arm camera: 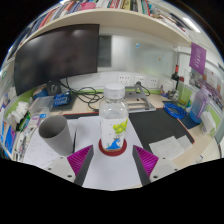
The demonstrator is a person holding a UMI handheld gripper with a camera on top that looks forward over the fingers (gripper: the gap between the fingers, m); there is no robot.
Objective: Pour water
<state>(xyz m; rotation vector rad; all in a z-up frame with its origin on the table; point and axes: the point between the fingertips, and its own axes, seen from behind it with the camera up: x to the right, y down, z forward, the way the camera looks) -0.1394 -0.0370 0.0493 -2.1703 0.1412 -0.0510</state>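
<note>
The clear plastic bottle with white cap and colourful label (114, 122) stands upright on the white table (110, 175), between the spread gripper (113, 160) fingers, beside a grey cup (57, 134); probably smooth, slightly soft, water-heavy; grasp the labelled middle.

Colours around the clear bottle

Bottle (114, 122): clear, white cap, label with green and purple marks, on a red coaster (112, 151). Left of bottle, grey cup (57, 134). Below it either side, magenta finger pads (81, 158). Under it, white table (112, 172); right of it, dark grey mat (158, 125). Behind it to the left, black monitor (58, 56). Blue box (61, 99) left behind the bottle.
</note>
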